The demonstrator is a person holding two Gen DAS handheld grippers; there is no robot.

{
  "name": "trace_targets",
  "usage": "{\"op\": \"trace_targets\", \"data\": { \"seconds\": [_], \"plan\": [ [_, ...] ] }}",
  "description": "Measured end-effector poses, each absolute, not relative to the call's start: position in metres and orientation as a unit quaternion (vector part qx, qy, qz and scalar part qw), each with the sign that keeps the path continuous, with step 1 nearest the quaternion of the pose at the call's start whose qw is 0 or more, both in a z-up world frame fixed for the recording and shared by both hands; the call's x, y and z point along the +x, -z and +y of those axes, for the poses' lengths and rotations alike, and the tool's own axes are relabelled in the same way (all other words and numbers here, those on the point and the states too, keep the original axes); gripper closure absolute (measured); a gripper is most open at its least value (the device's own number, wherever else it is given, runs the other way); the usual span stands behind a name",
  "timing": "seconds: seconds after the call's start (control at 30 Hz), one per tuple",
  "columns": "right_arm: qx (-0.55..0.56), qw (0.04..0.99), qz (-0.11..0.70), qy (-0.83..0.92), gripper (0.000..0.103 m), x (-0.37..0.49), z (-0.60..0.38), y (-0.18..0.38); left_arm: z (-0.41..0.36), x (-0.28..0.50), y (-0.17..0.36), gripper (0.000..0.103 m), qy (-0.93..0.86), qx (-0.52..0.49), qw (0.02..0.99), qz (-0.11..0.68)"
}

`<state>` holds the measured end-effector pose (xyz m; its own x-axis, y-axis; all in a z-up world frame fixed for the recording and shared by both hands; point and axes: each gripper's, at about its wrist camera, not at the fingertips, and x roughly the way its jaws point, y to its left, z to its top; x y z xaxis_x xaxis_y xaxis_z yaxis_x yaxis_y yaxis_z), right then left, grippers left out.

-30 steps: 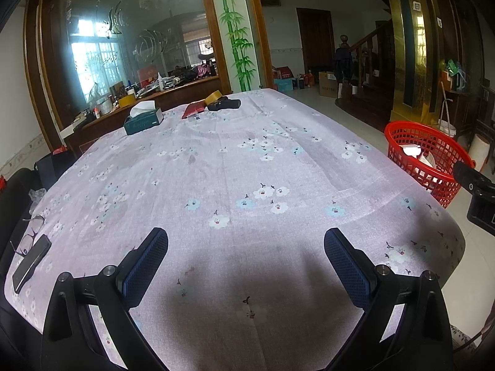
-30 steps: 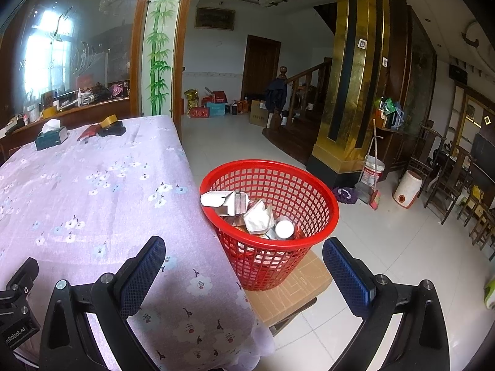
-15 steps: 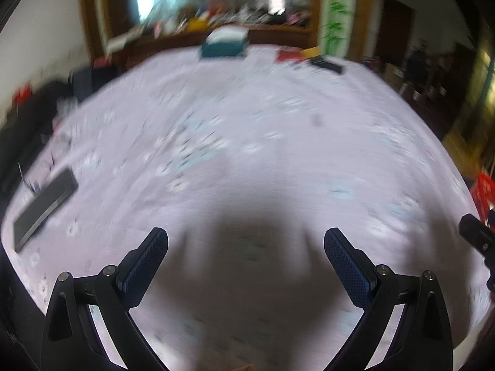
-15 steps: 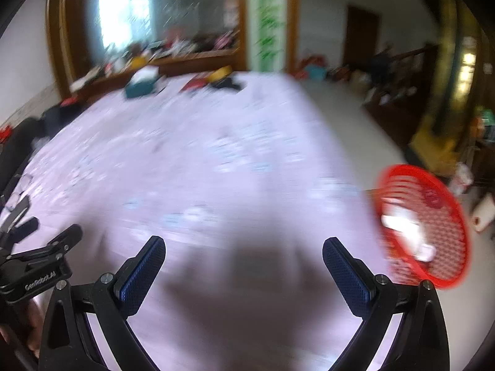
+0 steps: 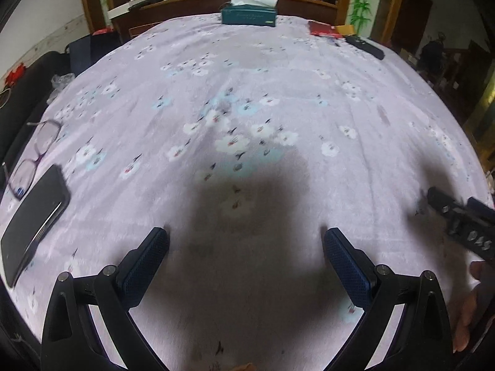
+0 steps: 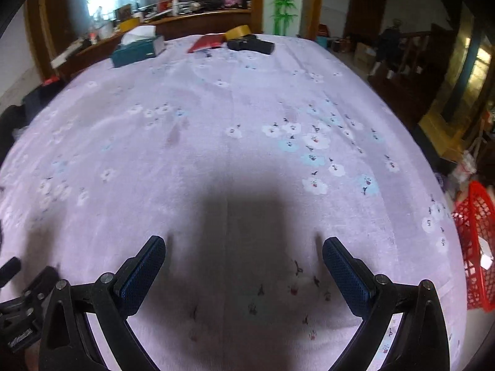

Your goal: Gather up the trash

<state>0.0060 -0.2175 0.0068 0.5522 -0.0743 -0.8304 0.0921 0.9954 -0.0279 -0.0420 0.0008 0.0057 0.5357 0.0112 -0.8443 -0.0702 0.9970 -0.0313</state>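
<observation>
Left gripper [image 5: 246, 247]: released, jaws spread wide and holding nothing, poised low over the near edge of the floral tablecloth [image 5: 247, 99]
Right gripper [image 6: 244, 256]: likewise released and holding nothing, over the same near edge; its body shows at 3 o'clock in the left wrist view
Trash: no loose scrap can be made out on the cloth in either view; some pale pieces lie in the red basket [image 6: 478, 247], which stands off the table's edge at 3 o'clock in the right wrist view
Far end, 12 o'clock: teal tissue box [image 5: 249, 14], red packet [image 5: 324, 29], yellow tape roll [image 6: 237, 32] and a black case [image 6: 250, 44], close together
Left edge, 9 o'clock: eyeglasses [image 5: 34, 154] just beside a black phone [image 5: 34, 222], perhaps touching
Stage, as I judge: collection looks nearly finished or finished, since nothing on the cloth reads plainly as litter
Risk 1: taking the glasses or phone for rubbish, because they lie nearest the left tongs
Risk 2: a low sweep could snag and drag the cloth, pulling the far items along
Risk 3: any throw toward the basket from here could fall short, as it sits below the table and well apart
</observation>
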Motion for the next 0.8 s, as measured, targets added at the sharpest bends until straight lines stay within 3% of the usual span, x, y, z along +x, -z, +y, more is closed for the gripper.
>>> {"op": "trace_targets", "data": {
  "seconds": [0.8],
  "plan": [
    [0.014, 0.872, 0.486, 0.051, 0.000, 0.012, -0.213, 0.000, 0.010, -0.016, -0.001, 0.000, -0.016, -0.019, 0.875, 0.484]
  ]
}}
